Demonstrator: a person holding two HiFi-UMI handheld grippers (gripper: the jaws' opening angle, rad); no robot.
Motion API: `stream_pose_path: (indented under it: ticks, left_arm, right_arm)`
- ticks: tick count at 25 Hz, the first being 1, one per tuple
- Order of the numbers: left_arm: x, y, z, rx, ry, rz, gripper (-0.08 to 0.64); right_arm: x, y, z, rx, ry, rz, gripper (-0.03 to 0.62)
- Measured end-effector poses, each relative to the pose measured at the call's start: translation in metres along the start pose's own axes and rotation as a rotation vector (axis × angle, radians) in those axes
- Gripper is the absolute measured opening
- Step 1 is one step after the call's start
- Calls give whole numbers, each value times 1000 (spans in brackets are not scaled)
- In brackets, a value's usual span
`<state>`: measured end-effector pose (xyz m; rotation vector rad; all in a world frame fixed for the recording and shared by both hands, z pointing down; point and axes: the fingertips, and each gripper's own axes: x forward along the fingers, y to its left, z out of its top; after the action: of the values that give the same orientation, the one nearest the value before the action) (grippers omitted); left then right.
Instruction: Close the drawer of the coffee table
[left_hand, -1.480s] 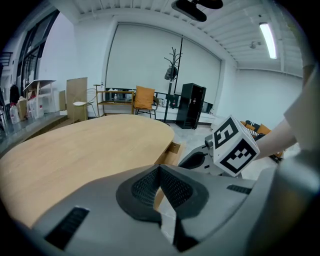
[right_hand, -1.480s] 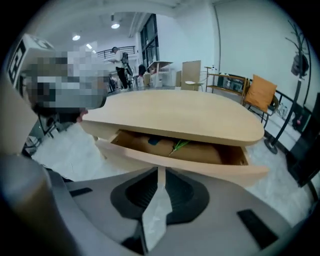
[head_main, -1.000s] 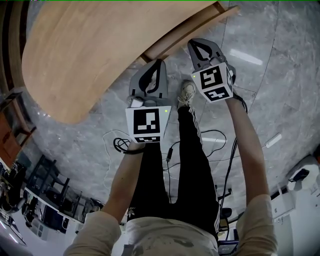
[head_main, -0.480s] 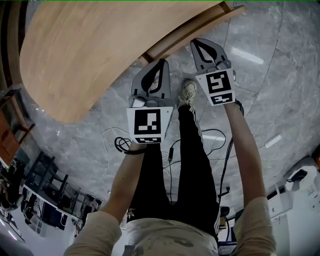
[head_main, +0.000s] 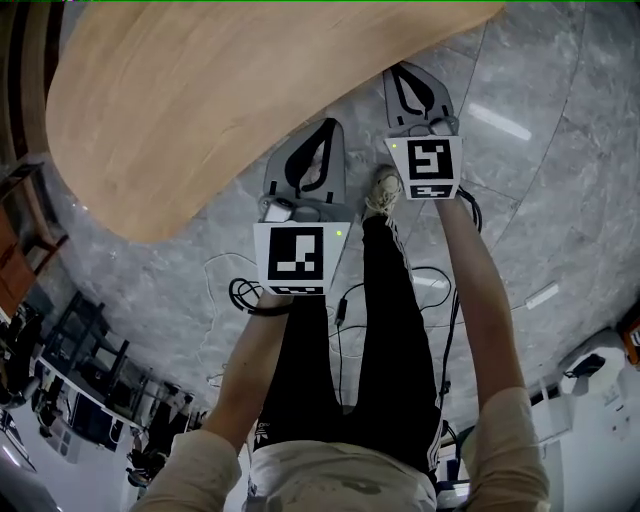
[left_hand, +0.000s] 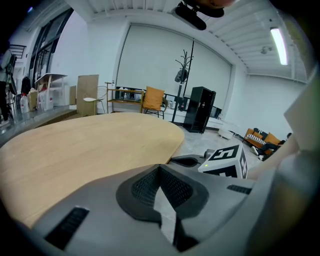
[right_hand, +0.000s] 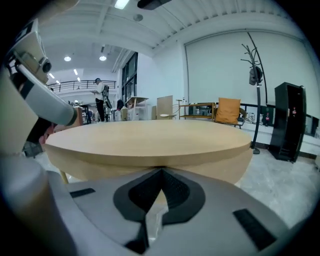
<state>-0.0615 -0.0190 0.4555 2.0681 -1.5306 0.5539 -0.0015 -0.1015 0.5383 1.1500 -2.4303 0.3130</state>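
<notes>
The coffee table (head_main: 180, 100) is a big oval of light wood at the upper left of the head view. No drawer sticks out from under its edge. My right gripper (head_main: 400, 68) is shut on nothing, its tips at the table's near edge. In the right gripper view its tips (right_hand: 161, 171) point straight at the pale side band (right_hand: 210, 162) under the top (right_hand: 150, 137). I cannot tell whether they touch it. My left gripper (head_main: 327, 124) is also shut and empty, hanging over the floor just off the table's edge (left_hand: 85, 145).
A person's legs in black trousers and a white shoe (head_main: 378, 190) stand on the grey marble floor below the grippers. Black cables (head_main: 250, 292) loop on the floor. A coat stand (right_hand: 255, 75), a black cabinet (right_hand: 290, 120) and an orange chair (right_hand: 229, 109) stand beyond the table.
The drawer that jutted out at the table's upper right edge has slid in under the top. My right gripper moved forward to the table and rolled. The left gripper shifted slightly forward.
</notes>
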Motion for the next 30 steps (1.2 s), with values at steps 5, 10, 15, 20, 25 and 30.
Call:
stream_pose_path:
  ticks: [5, 10, 15, 20, 25, 30]
  left_arm:
    - [-7, 19, 7, -13, -41, 26, 9]
    - [-10, 19, 3, -23, -56, 44, 9]
    - [-8, 13, 13, -17, -69, 39, 9]
    - [-12, 8, 26, -28, -92, 37, 9]
    - [-21, 3, 41, -12, -114, 21, 9]
    - [-40, 0, 58, 4, -104, 12, 9]
  right_arm:
    - [17, 4, 6, 18, -76, 2, 6]
    - [23, 4, 6, -7, -81, 68, 6]
    - [24, 5, 11, -6, -76, 83, 6]
    - [26, 7, 6, 2, -5, 99, 6]
    - [17, 15, -10, 56, 144, 160, 6]
    - [-22, -1, 4, 111, 264, 70, 6]
